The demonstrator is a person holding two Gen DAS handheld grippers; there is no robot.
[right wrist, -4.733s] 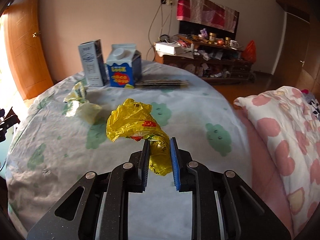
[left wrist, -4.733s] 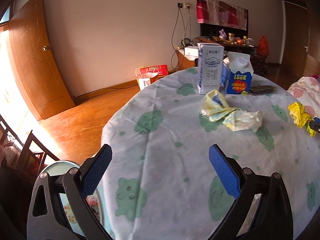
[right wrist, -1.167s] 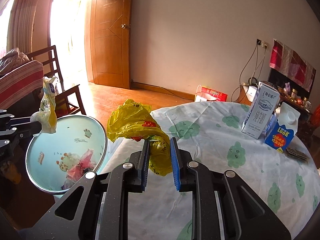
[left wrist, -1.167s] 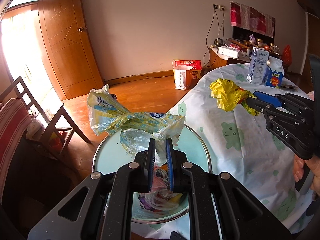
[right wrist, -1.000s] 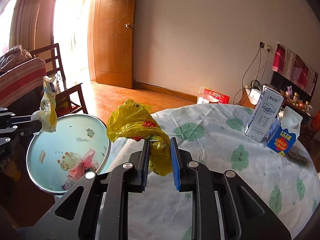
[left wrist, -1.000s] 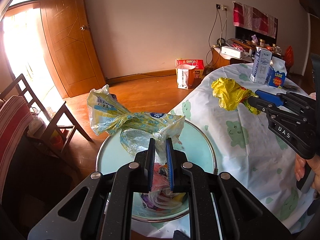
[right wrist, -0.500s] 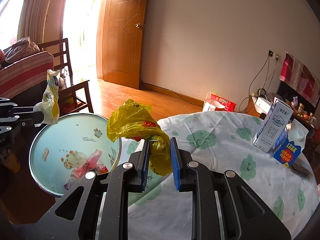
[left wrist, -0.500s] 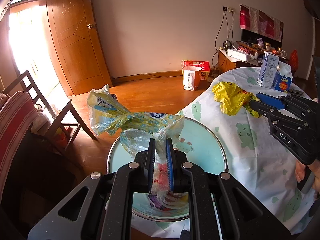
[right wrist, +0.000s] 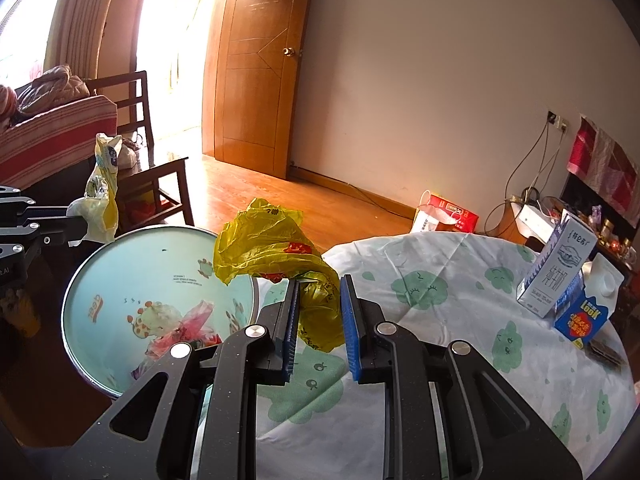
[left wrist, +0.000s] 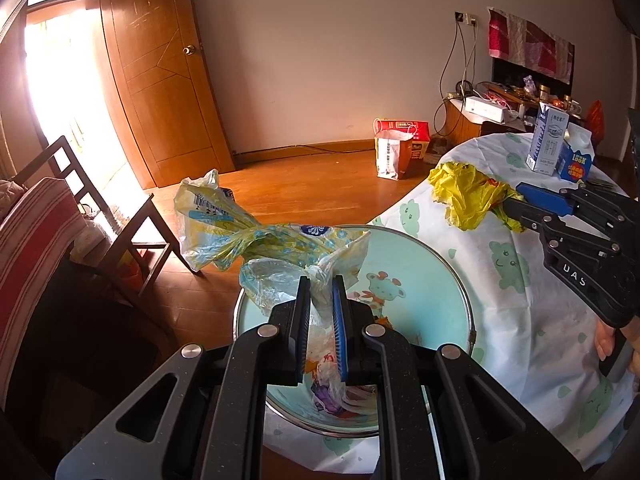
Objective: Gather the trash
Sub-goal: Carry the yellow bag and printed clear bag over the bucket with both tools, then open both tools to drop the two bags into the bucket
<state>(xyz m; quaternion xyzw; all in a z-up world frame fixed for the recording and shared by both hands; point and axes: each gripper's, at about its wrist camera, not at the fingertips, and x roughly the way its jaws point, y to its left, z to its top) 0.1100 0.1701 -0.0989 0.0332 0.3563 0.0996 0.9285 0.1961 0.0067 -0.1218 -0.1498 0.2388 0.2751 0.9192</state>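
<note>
The left gripper [left wrist: 321, 312], black with blue pads, has its jaws clamped on a crumpled pale-yellow and blue printed plastic wrapper [left wrist: 256, 236], whose bulk fans out above and to the left of the fingers over the near-left rim of a round light-blue bin with a metal rim and cartoon animal print [left wrist: 424, 280]; from the right wrist view the same wrapper [right wrist: 102, 196] hangs upright from those fingers just beyond the bin's far-left edge [right wrist: 120, 272]. Inside the bin lie crumpled clear and pink plastic scraps [right wrist: 188, 328]. The right gripper [right wrist: 319, 330], of the same make, has its jaws pinching a crumpled bright-yellow plastic bag with red print [right wrist: 272, 252], though the right blue pad stands a little off the plastic; the bag is held above the table edge, just beside the bin's right rim, and in the left wrist view it [left wrist: 464, 196] shows at the gripper's tip over the tablecloth. The round table wears a white cloth with green cloud faces [right wrist: 440, 304]. Toward its far side a tall white and blue milk carton [right wrist: 556, 268] stands touching a shorter blue gable-top carton with a white cap [right wrist: 584, 308]. A brown wooden door [left wrist: 160, 92] and a dark wooden chair [right wrist: 148, 152] stand behind
</note>
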